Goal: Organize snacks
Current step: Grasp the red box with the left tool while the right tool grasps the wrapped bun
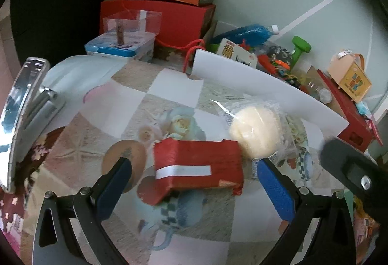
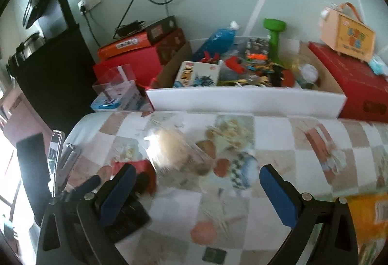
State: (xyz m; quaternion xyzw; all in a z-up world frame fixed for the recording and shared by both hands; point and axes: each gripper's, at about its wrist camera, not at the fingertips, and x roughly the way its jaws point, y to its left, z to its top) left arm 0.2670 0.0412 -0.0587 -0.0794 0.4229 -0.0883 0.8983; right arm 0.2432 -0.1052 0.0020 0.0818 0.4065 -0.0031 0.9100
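Note:
A red snack box with a white stripe lies on the patterned tablecloth, between the blue fingers of my left gripper, which is open and not touching it. Behind it to the right lies a pale round bun in a clear bag. In the right wrist view my right gripper is open and empty above the cloth. The bagged bun lies ahead of it to the left. The red box shows partly behind its left finger, with the left gripper's black body over it.
A white-walled cardboard box of toys and bottles stands at the table's back edge. Red and orange boxes are stacked back left, a red case back right. A yellow-orange packet lies front right. A mirror stands at left.

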